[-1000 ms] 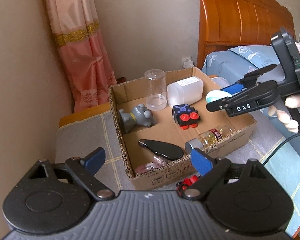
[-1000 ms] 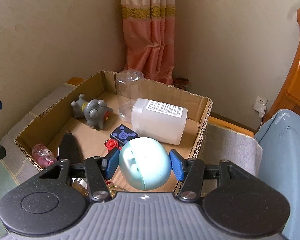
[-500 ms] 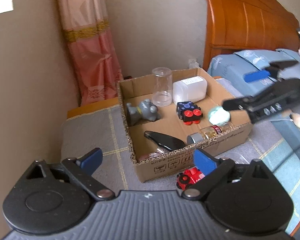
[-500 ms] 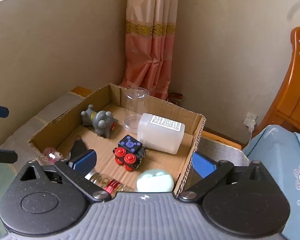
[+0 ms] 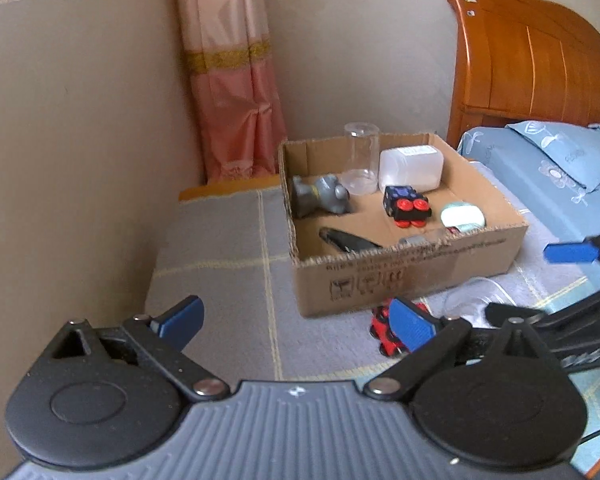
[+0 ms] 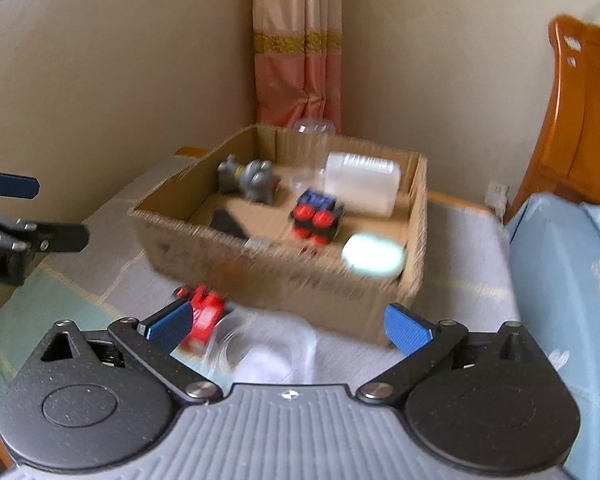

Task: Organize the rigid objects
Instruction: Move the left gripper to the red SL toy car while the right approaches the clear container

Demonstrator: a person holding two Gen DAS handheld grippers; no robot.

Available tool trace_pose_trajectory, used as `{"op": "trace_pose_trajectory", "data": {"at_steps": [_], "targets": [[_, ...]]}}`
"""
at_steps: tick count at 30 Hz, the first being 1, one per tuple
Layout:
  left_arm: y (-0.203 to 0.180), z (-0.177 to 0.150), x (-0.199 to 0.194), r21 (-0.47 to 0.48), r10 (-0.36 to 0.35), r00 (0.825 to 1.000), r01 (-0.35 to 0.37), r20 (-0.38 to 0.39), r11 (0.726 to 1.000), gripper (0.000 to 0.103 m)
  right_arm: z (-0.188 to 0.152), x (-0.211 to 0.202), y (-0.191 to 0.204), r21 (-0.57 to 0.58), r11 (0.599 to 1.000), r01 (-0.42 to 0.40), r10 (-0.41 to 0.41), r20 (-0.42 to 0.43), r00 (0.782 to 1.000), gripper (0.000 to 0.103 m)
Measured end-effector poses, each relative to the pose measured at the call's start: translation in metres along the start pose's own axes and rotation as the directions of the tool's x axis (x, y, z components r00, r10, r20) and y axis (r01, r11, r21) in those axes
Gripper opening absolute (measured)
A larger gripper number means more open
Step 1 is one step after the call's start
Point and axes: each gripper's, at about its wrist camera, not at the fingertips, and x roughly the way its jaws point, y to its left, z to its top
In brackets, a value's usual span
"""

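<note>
From the left wrist, the left gripper (image 5: 296,320) stands wide open with nothing between its pads; the cardboard box (image 5: 412,280) sits ahead on the grey mat (image 5: 220,264), holding a grey toy animal (image 5: 320,198), clear cup (image 5: 361,158), white jar (image 5: 412,168) and pale green case (image 5: 462,215), with a red toy car (image 5: 384,330) just outside its front wall. From the right wrist, blurred, the right gripper (image 6: 288,326) is spread open and empty above a clear container (image 6: 260,348) beside that car (image 6: 204,312)
</note>
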Motion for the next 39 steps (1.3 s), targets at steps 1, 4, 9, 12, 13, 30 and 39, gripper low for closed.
{"op": "trace_pose_trajectory", "data": {"at_steps": [1,4,9,12,13,30,39], "targets": [[0.0,-0.004,0.0,-0.01,-0.001,1.0,0.001,-0.004,1.0,0.099,-0.004,0.002,0.005,0.001,1.0,0.019,-0.019,0.003,1.0,0.103],[0.0,-0.012,0.002,-0.023,0.012,1.0,-0.013,-0.023,1.0,0.099,-0.013,0.014,0.016,0.025,0.999,0.042,-0.041,-0.022,0.999,0.103],[0.0,-0.019,0.009,-0.034,0.02,0.998,-0.022,-0.054,0.999,0.099,-0.019,0.035,0.024,0.043,0.996,0.084,-0.08,-0.081,0.994,0.103],[-0.002,-0.021,0.012,-0.038,0.017,0.998,-0.02,-0.068,0.999,0.099,-0.024,0.044,0.021,0.063,0.993,0.103,-0.096,-0.104,0.99,0.103],[-0.003,-0.021,0.013,-0.035,0.018,0.997,-0.02,-0.07,0.999,0.099,-0.026,0.046,0.019,0.073,0.992,0.106,-0.098,-0.11,0.989,0.103],[-0.03,-0.015,0.045,0.003,-0.027,0.992,0.028,-0.125,1.0,0.099,-0.048,0.044,-0.027,0.159,0.97,0.186,-0.164,-0.144,0.976,0.103],[-0.059,-0.012,0.068,0.07,-0.025,0.988,0.036,-0.15,0.997,0.099,-0.059,0.042,-0.029,0.127,0.98,0.155,-0.138,-0.137,0.981,0.103]]}}
